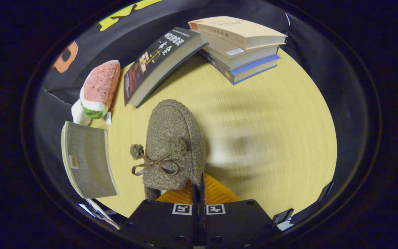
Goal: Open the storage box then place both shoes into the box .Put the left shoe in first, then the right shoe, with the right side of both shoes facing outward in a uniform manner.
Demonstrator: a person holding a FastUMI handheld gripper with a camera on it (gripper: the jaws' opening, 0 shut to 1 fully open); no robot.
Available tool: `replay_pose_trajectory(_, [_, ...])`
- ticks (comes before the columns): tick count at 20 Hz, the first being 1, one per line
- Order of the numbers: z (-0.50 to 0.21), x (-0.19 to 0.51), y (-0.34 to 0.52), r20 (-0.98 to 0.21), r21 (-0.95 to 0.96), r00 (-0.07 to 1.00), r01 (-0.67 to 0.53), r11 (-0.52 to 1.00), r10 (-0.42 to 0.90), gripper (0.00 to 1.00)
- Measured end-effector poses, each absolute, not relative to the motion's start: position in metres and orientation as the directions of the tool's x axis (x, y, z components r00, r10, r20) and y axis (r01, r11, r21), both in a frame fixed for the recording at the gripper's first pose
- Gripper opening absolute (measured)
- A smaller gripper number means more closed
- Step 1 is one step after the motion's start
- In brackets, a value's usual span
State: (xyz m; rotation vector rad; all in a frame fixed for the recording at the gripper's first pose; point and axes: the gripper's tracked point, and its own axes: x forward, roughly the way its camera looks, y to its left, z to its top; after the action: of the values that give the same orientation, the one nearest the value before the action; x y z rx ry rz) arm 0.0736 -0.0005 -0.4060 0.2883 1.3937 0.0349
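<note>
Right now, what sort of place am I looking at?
Probably a staged booth tabletop: a wooden table holding stacked books, a watermelon plush and a fuzzy slipper pinched by the gripper fingers.

**Even light, smeared shadow**

The room is moderately bright, lit softly from overhead, and the yellow counter (271, 103) glows evenly without hard glare. A grey shadow to the right of the fuzzy shoe (174, 145) is streaked sideways by motion blur (the wood grain there smears too). The shoe itself stays fairly crisp, down to its bow. The fisheye bends everything near the rim: the stacked books (240, 48) and the grey box (86, 159) curve noticeably. The surroundings fall off into darkness. The jaws sit closed together at the shoe's heel.
</note>
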Motion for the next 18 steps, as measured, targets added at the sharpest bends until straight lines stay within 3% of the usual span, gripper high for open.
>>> replay_pose_trajectory(6, [-0.328, 0.072, 0.063, -0.932, 0.289, 0.255, 0.09, 0.953, 0.259, 0.01])
replay_pose_trajectory(11, [-0.263, 0.066, 0.146, -0.9, 0.322, 0.294, -0.05, 0.945, 0.322, 0.01])
replay_pose_trajectory(18, [-0.225, 0.053, 0.275, -0.879, 0.36, 0.266, -0.173, 0.917, 0.395, 0.01])
